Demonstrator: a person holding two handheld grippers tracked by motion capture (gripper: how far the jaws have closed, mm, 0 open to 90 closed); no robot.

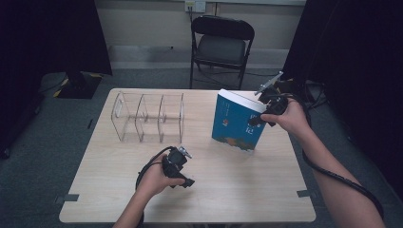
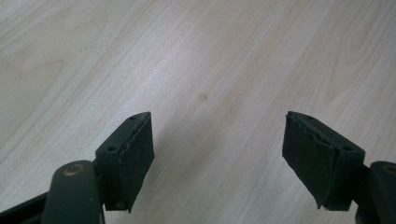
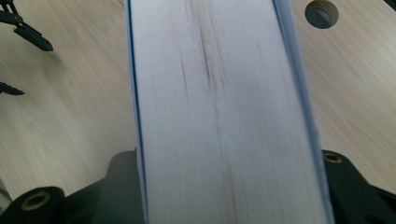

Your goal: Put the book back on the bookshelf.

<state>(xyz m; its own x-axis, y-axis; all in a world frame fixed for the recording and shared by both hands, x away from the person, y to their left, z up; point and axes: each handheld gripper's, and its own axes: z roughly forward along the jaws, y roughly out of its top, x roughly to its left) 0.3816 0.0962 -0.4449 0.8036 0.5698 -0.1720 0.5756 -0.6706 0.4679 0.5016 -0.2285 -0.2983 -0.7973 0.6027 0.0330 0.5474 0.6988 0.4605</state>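
On the wooden desk (image 1: 228,190), the right tool (image 1: 260,115) gripped the blue book (image 1: 235,123) upright; the left tool (image 2: 217,154) stood wide, empty.

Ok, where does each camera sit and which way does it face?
High view: above the person's side, looking forward and down on the table; both forearms, left hand-held gripper and right hand-held gripper show.
Left gripper view: rides the left hand-held gripper, facing bare tabletop; open jaws show.
Right gripper view: rides the right hand-held gripper, facing the book page edge between its jaws.
Shared: high and right gripper views show the book.
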